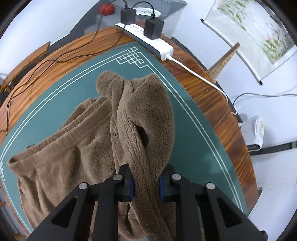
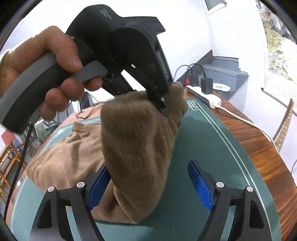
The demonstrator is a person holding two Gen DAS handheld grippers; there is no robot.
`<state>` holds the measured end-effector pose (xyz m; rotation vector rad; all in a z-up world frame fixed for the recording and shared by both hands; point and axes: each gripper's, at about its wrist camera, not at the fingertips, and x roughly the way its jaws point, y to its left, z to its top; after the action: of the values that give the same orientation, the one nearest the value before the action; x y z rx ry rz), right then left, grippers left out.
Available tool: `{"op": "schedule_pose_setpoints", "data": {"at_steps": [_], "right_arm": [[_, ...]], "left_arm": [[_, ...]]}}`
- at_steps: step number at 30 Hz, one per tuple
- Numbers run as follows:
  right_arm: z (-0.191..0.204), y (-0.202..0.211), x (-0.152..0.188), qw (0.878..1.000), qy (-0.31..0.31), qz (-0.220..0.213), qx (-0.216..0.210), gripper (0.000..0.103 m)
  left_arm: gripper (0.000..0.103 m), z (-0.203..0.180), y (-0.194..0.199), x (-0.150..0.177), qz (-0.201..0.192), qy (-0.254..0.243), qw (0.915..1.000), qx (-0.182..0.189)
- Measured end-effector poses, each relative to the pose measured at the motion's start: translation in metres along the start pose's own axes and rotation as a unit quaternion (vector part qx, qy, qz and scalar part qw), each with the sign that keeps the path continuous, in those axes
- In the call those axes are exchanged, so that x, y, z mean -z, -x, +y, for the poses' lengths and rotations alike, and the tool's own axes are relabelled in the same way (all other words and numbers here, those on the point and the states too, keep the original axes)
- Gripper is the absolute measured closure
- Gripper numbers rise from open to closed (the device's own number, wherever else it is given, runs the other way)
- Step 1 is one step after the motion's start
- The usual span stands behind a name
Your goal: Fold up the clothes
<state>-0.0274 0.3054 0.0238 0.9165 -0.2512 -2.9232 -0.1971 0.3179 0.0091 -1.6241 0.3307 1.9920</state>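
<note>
A brown fleece garment (image 1: 78,153) lies on the green mat (image 1: 187,118), its waistband facing left. My left gripper (image 1: 146,187) is shut on a bunched fold of the fleece, which rises up from the jaws. In the right wrist view the garment (image 2: 137,144) hangs lifted from the left gripper (image 2: 163,105), held in a person's hand (image 2: 46,70). My right gripper (image 2: 152,185) stands wide open below the hanging fold. The fabric brushes its left pad (image 2: 98,187), and the right pad (image 2: 200,187) is bare.
A white power strip (image 1: 148,39) with two black adapters and cables lies on the wooden table (image 1: 213,96) past the mat's far corner. A red object (image 1: 106,9) sits beyond. A chair back (image 1: 222,59), a wall scroll (image 1: 259,31) and a white appliance (image 1: 253,131) stand off the table.
</note>
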Motion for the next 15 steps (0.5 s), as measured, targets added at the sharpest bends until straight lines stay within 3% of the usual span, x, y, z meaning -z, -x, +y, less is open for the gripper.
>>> {"op": "schedule_pose_setpoints", "data": {"at_steps": [2, 4, 5, 15], "right_arm": [[0.005, -0.002, -0.007, 1.0, 0.012, -0.002, -0.014, 0.02], [0.012, -0.002, -0.012, 0.999, 0.023, -0.001, -0.023, 0.047], [0.014, -0.003, -0.013, 0.999, 0.025, 0.003, -0.026, 0.066], [0.047, 0.02, -0.026, 0.998, 0.043, -0.02, -0.031, 0.07]], "left_arm": [[0.082, -0.001, 0.007, 0.004, -0.006, 0.007, 1.0, -0.003], [0.082, 0.002, 0.017, 0.008, -0.016, 0.015, 0.9997, -0.009], [0.082, 0.003, 0.023, 0.01, -0.02, 0.02, 0.9995, -0.012], [0.082, 0.051, 0.068, 0.029, -0.061, 0.057, 0.9962, 0.024]]}}
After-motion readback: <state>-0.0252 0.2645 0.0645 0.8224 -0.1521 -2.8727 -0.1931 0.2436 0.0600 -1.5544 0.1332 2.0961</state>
